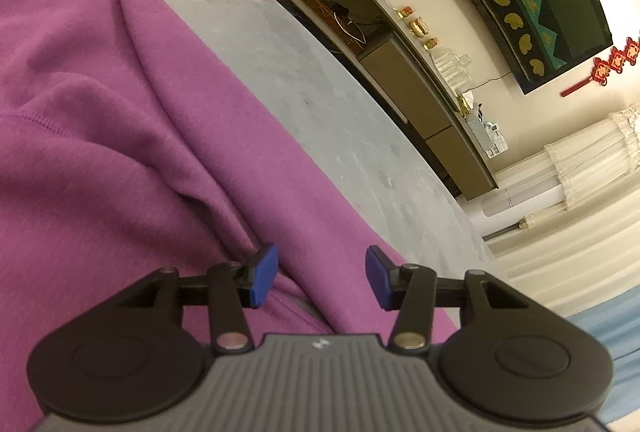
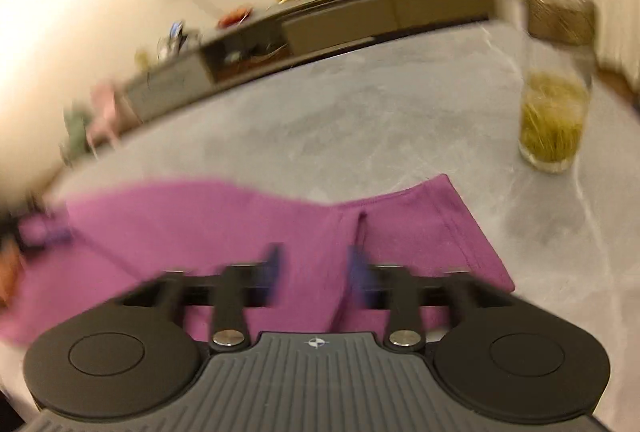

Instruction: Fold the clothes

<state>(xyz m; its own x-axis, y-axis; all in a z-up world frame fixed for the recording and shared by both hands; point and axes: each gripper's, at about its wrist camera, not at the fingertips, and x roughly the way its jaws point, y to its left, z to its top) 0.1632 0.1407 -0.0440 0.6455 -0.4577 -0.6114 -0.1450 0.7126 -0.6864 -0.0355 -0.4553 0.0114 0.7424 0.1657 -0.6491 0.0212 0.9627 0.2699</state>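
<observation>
Your left gripper (image 1: 320,282) has its blue pads (image 1: 264,274) wide apart, with nothing between them. It hangs just over the purple top (image 1: 120,112), near the cloth's edge by the table side. Your right gripper (image 2: 316,272) is apart too, and empty, though that view is blurry. Below it the purple top lies on the grey table (image 2: 360,112), with a hemmed end (image 2: 452,224) pointing toward the far right.

I think you are about to grab the cloth for a fold. Bring each gripper down on an edge, pinch just one layer, and lift both sides together so the fold comes out flat.

Farther off, near the table's right edge, stands a glass (image 2: 554,120). It holds yellow-green drink, about half full. Keep the cloth away from it so it does not tip.
</observation>
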